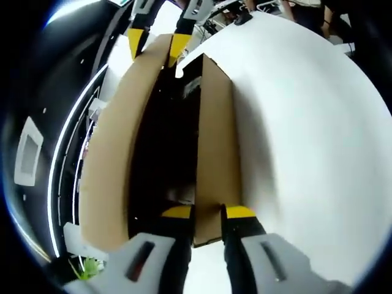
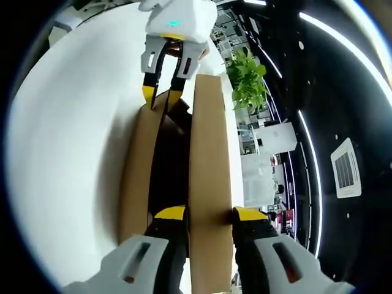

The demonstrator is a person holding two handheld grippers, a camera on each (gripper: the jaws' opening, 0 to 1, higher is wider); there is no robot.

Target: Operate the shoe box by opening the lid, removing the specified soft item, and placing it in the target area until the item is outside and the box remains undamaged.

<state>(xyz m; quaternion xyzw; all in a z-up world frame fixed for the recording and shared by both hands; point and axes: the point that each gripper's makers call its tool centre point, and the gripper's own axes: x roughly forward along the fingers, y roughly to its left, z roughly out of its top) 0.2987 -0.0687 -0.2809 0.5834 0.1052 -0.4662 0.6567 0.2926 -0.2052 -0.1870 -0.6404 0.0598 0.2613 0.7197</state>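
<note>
A brown cardboard shoe box [image 1: 214,141] lies on the white table [image 1: 306,135], its lid [image 1: 110,153] swung apart so a dark gap runs between lid and body. My left gripper [image 1: 208,212] is shut on the near edge of the box wall. At the far end, my right gripper [image 1: 156,46] pinches the lid edge. In the right gripper view the right gripper [image 2: 209,214] is shut on the lid [image 2: 208,153], and the left gripper [image 2: 162,95] holds the box wall [image 2: 138,165] opposite. The inside is too dark to tell its contents.
A green plant [image 2: 248,79] stands beyond the table edge. The white table [image 2: 73,122] stretches wide on the box's open side. Dark ceiling with light strips [image 2: 343,43] and a vent [image 2: 346,165] fills the other side. People stand at the table's far end [image 1: 306,12].
</note>
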